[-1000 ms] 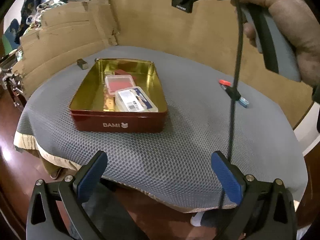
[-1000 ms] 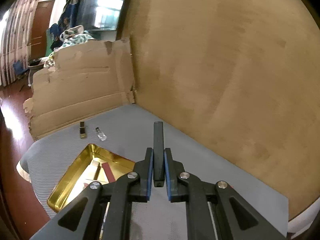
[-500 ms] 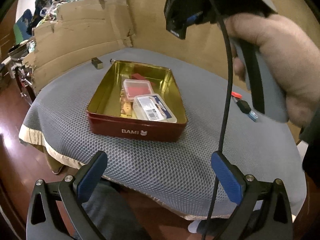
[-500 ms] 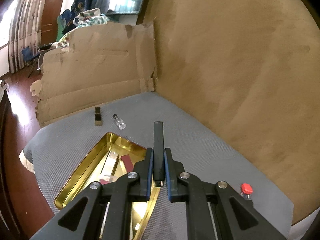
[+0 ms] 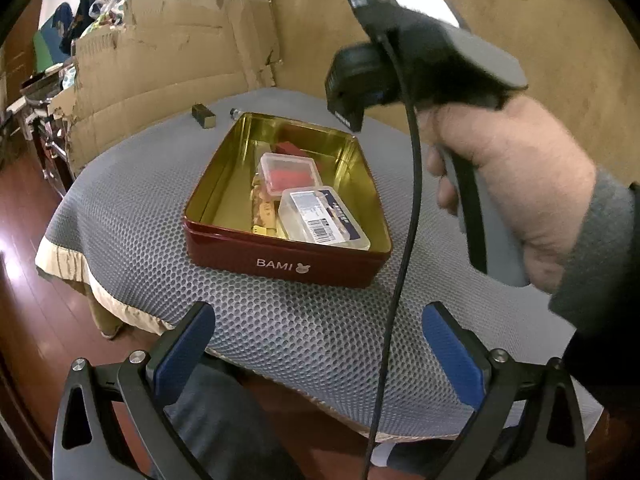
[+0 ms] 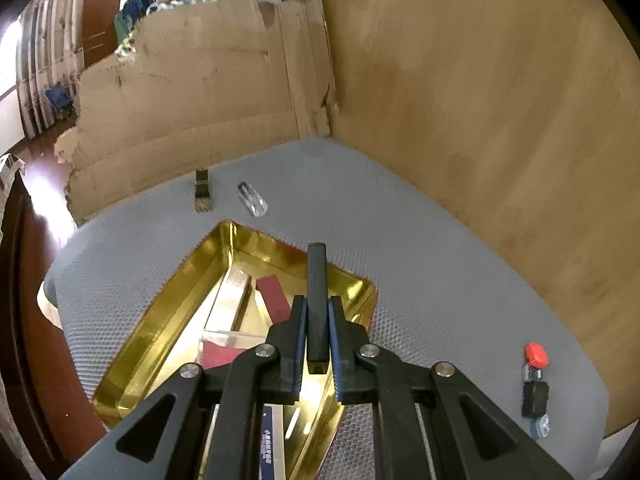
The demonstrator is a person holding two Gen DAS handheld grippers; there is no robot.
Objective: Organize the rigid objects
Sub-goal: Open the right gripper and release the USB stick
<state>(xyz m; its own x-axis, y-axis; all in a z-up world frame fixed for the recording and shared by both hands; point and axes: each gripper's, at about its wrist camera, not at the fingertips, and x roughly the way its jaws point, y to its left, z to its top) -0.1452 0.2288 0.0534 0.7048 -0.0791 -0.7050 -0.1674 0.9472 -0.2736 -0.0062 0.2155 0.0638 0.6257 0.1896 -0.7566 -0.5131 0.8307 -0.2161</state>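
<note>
A red tin [image 5: 280,262] with a gold inside, marked BAMI, sits on the grey mat [image 5: 160,240]. It holds a clear box with a red insert [image 5: 290,174], a clear labelled box [image 5: 324,218] and a few flat pieces. My right gripper [image 6: 317,320] is shut on a slim black bar [image 6: 317,280], which points forward above the tin's far right corner [image 6: 360,284]. The left wrist view shows a hand [image 5: 520,184] holding that gripper's body above the tin. My left gripper [image 5: 316,344] stands open near the mat's front edge, with nothing between its fingers.
A small dark block [image 6: 203,192] and a clear vial [image 6: 252,200] lie on the mat beyond the tin. A red-capped item with a black part [image 6: 535,380] lies at the right. Torn cardboard [image 6: 200,100] and a brown wall [image 6: 480,120] close the back. A black cable [image 5: 412,200] hangs down.
My right gripper has come down and forward with the black bar, from above the mat to over the tin. The left gripper drifted a little and rolled slightly; the tin looks nearer.
</note>
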